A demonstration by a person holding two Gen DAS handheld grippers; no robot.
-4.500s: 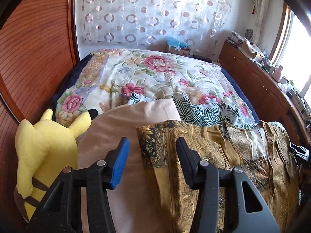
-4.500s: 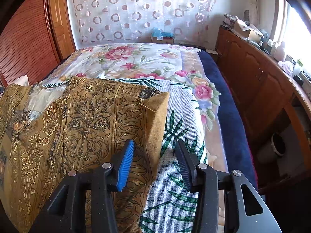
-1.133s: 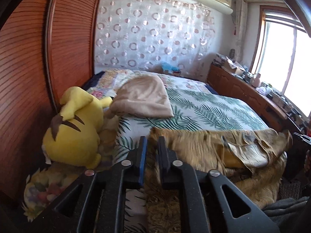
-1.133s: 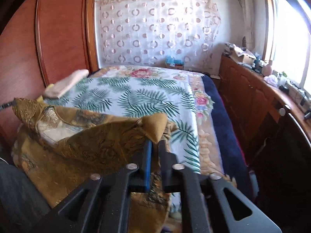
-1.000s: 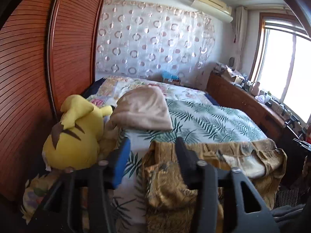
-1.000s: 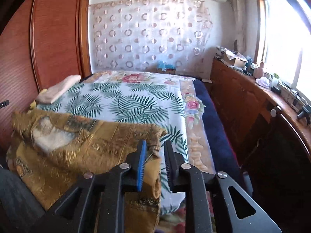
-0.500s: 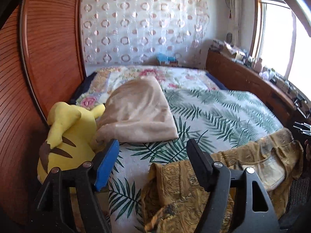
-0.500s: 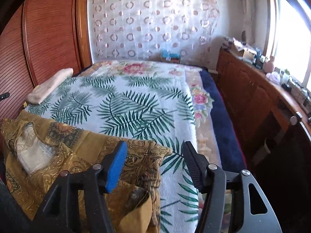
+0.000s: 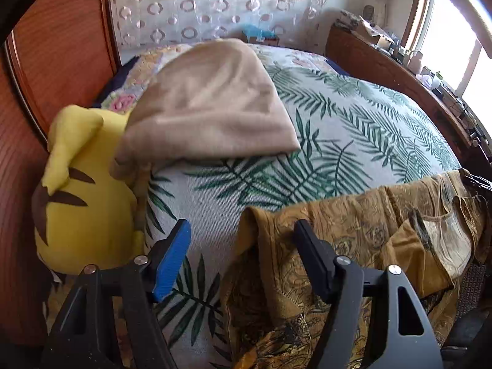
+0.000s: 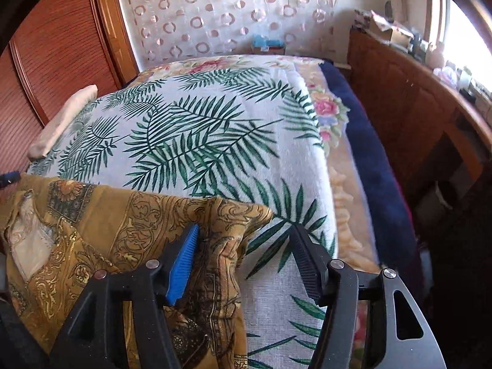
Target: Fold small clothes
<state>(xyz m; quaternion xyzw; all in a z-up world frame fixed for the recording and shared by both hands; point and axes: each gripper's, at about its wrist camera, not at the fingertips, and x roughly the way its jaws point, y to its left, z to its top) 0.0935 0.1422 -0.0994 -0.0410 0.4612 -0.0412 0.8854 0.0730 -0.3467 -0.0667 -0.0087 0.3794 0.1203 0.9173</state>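
Note:
A mustard-gold patterned garment [image 9: 363, 224] lies crumpled along the near edge of the bed, hanging partly over it. My left gripper [image 9: 243, 230] hovers over the garment's left corner; its jaws are closing, the corner sits loosely between them and no pad presses on it. In the right wrist view the same garment [image 10: 129, 215] fills the lower left. My right gripper [image 10: 244, 230] stands open over the garment's right corner, the blue pad [image 10: 184, 255] just above the cloth and the black finger [image 10: 304, 258] over the bedspread.
The bed carries a palm-leaf spread [image 10: 200, 132] over a floral quilt [image 10: 326, 107]. A beige pillow [image 9: 209, 104] and a yellow plush toy [image 9: 80, 190] lie at the left. Wooden wardrobe doors [image 9: 55, 49] stand left; a cluttered wooden cabinet [image 10: 409, 98] runs along the right.
A second ago both grippers held the garment's corners; both have let go and opened. Both have tipped downward and moved forward over the bed, and the garment now rests on its near edge.

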